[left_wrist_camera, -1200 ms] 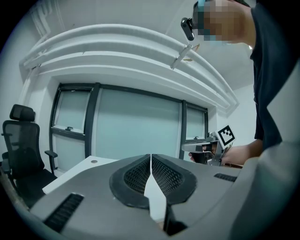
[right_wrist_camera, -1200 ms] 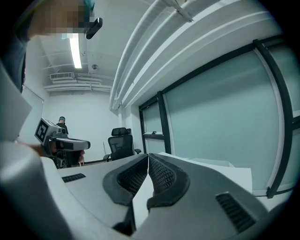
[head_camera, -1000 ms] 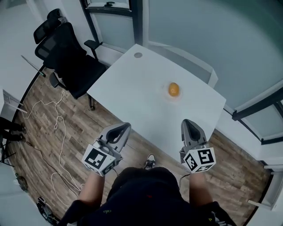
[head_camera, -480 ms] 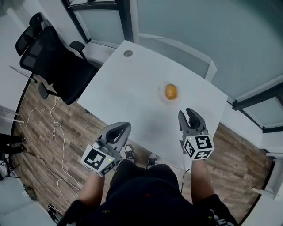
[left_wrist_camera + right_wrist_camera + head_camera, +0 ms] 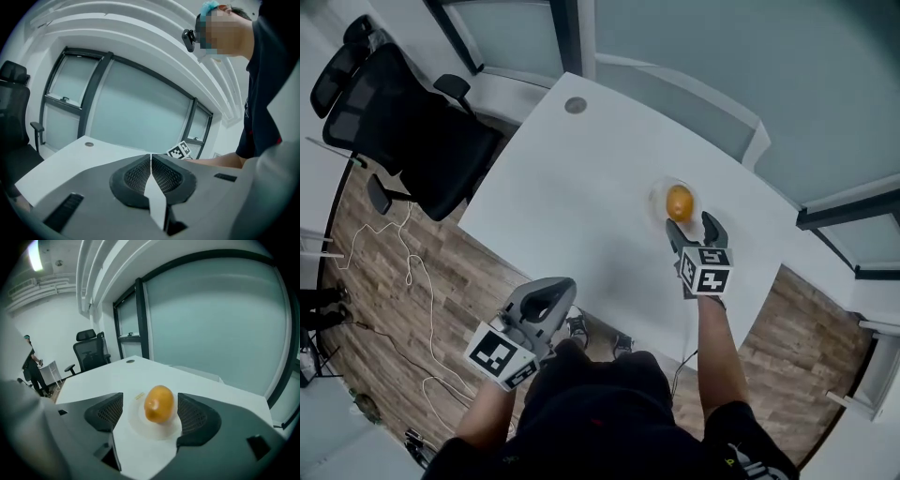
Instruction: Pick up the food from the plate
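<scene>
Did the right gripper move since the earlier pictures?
Yes. The right gripper went forward over the table, from its near edge up to the plate. Its jaws are opening; the food lies just beyond their tips, untouched.

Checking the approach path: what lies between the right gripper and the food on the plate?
Only the near edge of the plate. The right gripper view shows the food just ahead of the opening jaws of the right gripper, untouched.
</scene>
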{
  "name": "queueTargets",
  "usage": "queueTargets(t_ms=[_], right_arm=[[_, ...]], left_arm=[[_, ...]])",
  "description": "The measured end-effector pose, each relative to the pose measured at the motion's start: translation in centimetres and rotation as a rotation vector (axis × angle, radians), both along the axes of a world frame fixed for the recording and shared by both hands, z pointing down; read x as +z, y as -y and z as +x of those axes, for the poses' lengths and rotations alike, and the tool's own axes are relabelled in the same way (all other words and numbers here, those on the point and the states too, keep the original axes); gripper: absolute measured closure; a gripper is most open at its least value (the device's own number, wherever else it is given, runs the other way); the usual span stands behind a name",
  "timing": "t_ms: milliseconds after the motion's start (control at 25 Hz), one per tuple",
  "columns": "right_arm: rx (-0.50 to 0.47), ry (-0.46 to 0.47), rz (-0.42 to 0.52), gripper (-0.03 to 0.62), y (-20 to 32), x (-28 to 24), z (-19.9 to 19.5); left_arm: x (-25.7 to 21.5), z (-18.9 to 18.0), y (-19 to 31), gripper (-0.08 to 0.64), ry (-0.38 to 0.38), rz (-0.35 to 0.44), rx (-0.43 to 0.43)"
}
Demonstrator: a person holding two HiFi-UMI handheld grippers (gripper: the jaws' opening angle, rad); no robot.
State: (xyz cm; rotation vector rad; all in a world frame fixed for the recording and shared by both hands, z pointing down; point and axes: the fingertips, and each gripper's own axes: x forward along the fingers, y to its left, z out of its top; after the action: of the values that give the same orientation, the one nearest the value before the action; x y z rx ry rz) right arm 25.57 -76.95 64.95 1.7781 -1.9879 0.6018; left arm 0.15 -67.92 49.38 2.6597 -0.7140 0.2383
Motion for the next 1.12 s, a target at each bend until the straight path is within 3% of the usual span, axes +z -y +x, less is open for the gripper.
queueTargets(t_ms=[320,520,840,1120], right_arm=[[0.019,-0.055,-0.097,0.236,4.1,6.6,0.6],[0.017,-0.198,-0.103,0.238,5.1,7.6,0.8],[0.016,-0.205,0.077,0.238,2.7,-0.7,-1.4],[-0.035,-0.192,0.258,0.238,-4.1,-12.1,-5.0]], left_arm=[[2.1,-4.2,1.7,0.53,0.032,-0.042,-0.049],[2.8,-5.5,1.9,0.529,0.045,-0.044,-0.049],[0.7,-5.7,2.1,0.53,0.019,0.012,-0.017],[-4.0,-4.7,1.0,0.531,-0.025,0.124,0.011]])
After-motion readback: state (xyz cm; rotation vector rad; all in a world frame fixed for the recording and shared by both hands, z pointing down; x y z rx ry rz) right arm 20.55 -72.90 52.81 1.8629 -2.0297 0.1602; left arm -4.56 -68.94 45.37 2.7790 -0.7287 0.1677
